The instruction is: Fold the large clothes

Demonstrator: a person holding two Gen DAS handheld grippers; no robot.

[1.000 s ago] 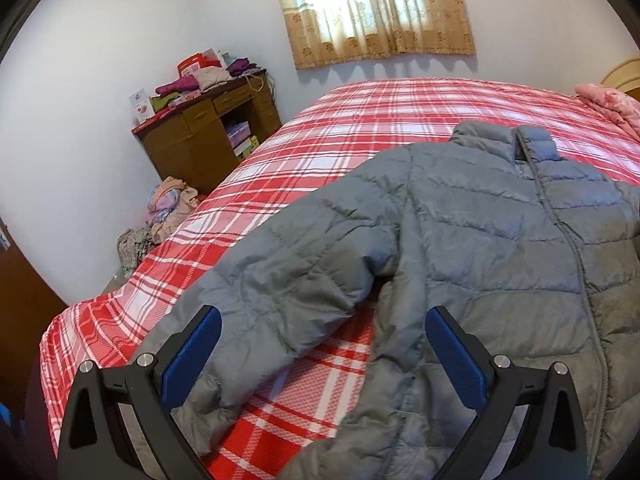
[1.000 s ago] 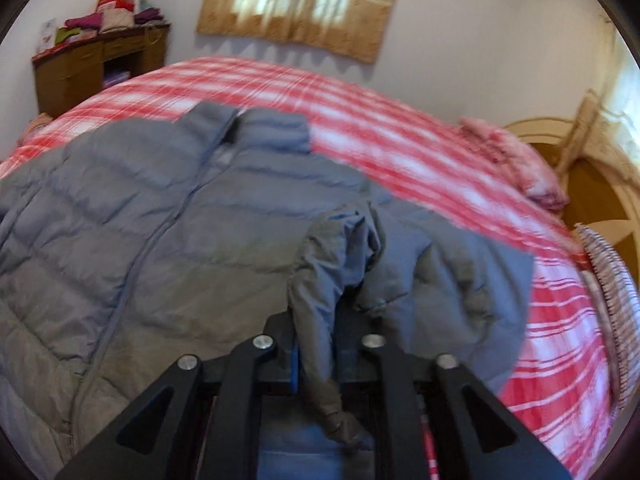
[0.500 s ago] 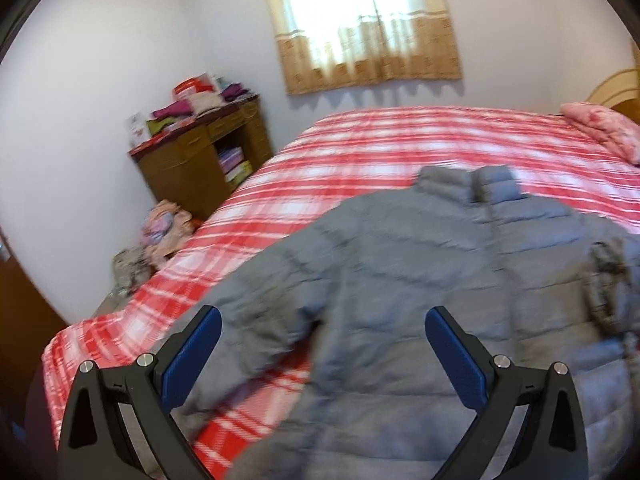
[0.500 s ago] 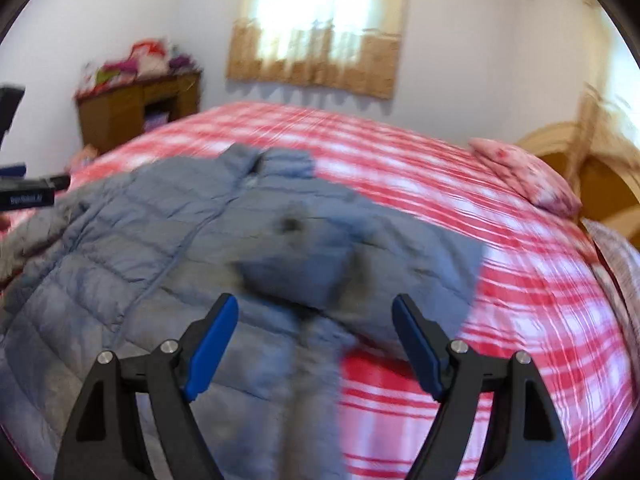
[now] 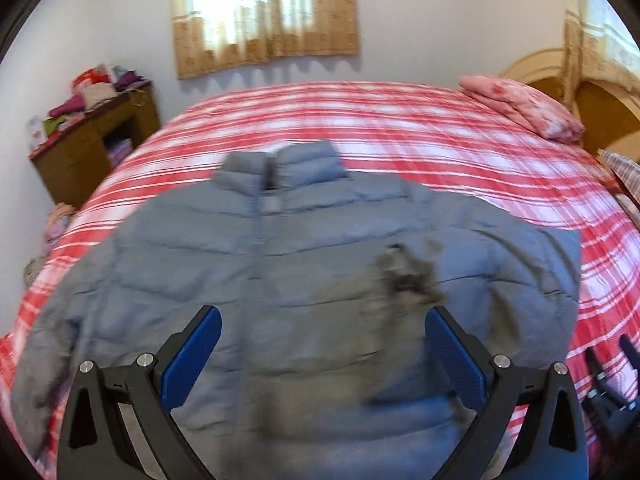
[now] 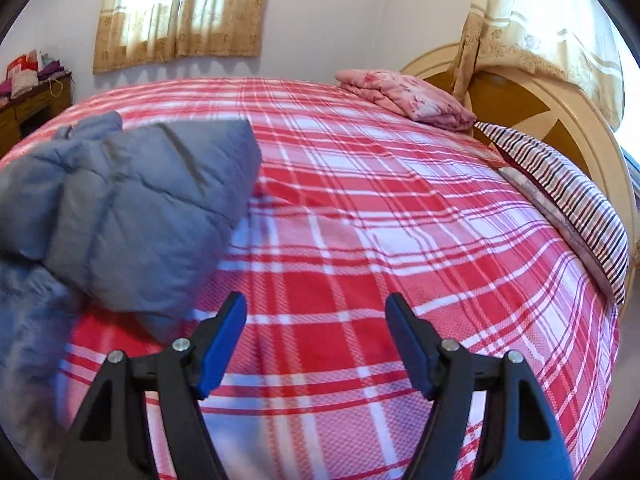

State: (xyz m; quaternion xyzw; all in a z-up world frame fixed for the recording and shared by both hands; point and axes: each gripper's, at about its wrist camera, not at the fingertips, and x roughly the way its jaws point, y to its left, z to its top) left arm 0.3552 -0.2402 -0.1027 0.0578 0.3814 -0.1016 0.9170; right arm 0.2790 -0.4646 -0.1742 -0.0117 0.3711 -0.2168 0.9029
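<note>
A grey quilted puffer jacket [image 5: 304, 280] lies face up on the red plaid bed [image 5: 400, 128], collar toward the window. Its right sleeve [image 5: 408, 276] is folded in across the chest. My left gripper [image 5: 322, 344] is open and empty above the jacket's lower body. In the right wrist view the jacket [image 6: 132, 208] lies at the left, and my right gripper [image 6: 316, 336] is open and empty over bare bedspread [image 6: 400, 220] to its right. The right gripper also shows at the left wrist view's right edge [image 5: 608, 376].
A folded pink quilt [image 6: 404, 94] and a striped pillow [image 6: 560, 184] lie by the wooden headboard [image 6: 532, 92] at the right. A brown cabinet [image 5: 92, 144] piled with clothes stands at the left wall. Clothes lie on the floor [image 5: 56, 220] beside the bed.
My right gripper let go of the sleeve, opened, and swung right off the jacket. My left gripper moved right, from over the left sleeve to over the jacket's middle.
</note>
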